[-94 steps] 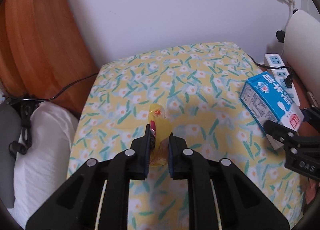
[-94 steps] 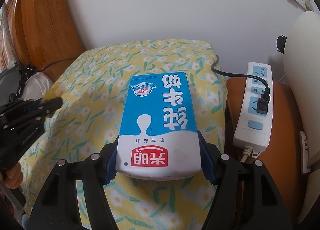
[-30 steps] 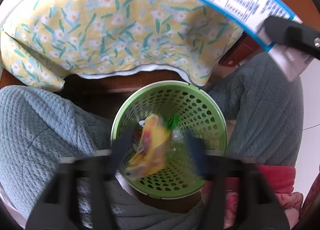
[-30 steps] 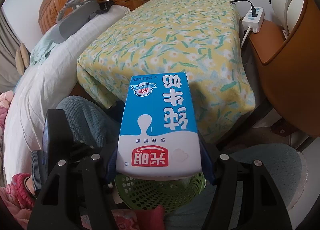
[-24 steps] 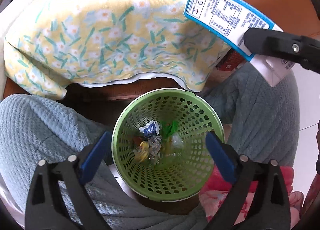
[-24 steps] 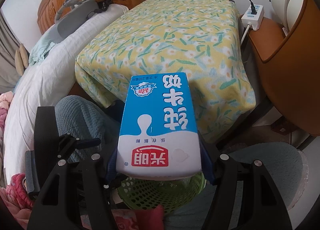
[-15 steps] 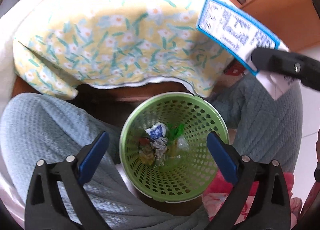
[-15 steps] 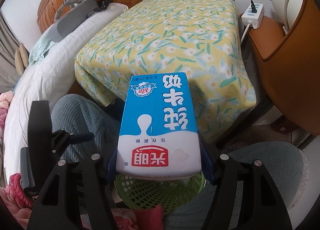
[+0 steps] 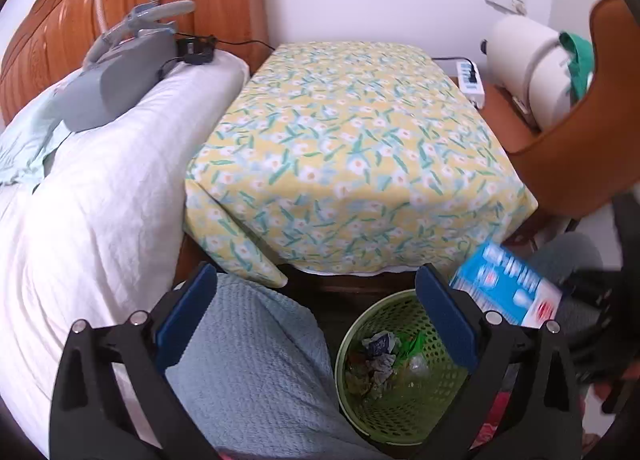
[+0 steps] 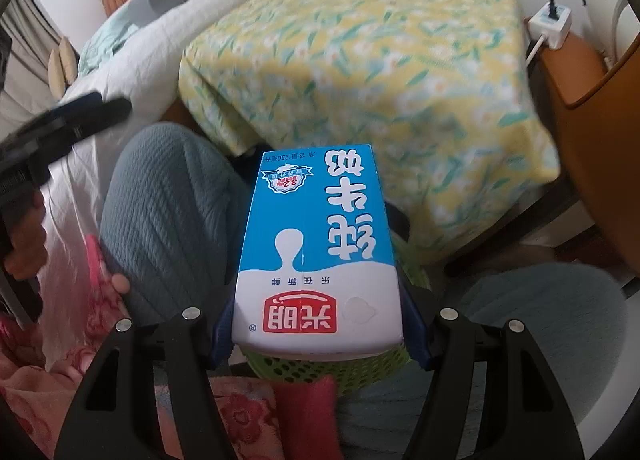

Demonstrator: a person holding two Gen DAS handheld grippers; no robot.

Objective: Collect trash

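The milk carton (image 10: 318, 256) had writing on it, seen upside down. Big white Chinese words said 纯牛奶. A red box near the bottom said 光明. A small badge showed the number 3.2. Tiny print at the far edge read 250毫升. A thin grey line said 乐在新鲜. The same carton (image 9: 506, 294) was too blurry to read from the left wrist camera.

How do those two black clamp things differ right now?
The left gripper stands wide open with nothing between its blue pads; the right gripper is clamped on a blue-and-white milk carton. The left sits beside the green basket, the right directly above it. Both are black with blue pads.
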